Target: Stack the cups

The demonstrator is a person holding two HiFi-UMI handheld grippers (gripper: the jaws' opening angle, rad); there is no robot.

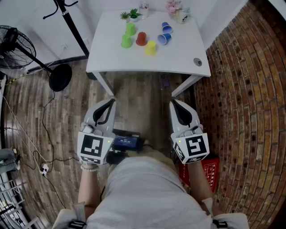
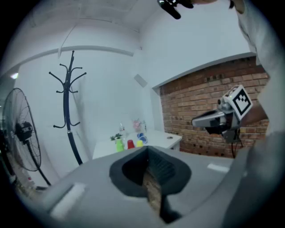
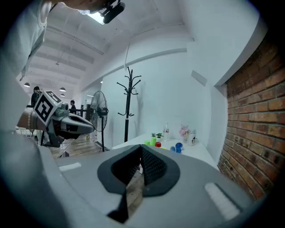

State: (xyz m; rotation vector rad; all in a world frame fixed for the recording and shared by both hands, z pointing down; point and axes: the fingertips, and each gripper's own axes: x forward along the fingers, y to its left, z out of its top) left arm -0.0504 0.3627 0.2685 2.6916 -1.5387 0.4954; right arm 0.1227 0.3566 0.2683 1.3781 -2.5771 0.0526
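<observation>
Several plastic cups stand on the white table (image 1: 178, 60): two green ones (image 1: 126, 41), a red one (image 1: 141, 39), a yellow one (image 1: 150, 48), and two blue ones (image 1: 163, 39) lying on their sides. In the left gripper view the green cup (image 2: 119, 144) and red cup (image 2: 130, 144) look small and far off. My left gripper (image 1: 110, 101) and right gripper (image 1: 174, 102) are held over the wooden floor, well short of the table. Both are shut with nothing between the jaws. The left gripper view shows the right gripper (image 2: 209, 120) alongside.
A small plant (image 1: 132, 14), a bottle (image 1: 144, 8), flowers (image 1: 173, 6) and a mug (image 1: 181, 17) line the table's back edge. A coat rack base (image 1: 60, 77) and a fan (image 1: 15, 47) stand at left. A brick wall (image 1: 241, 89) runs along the right.
</observation>
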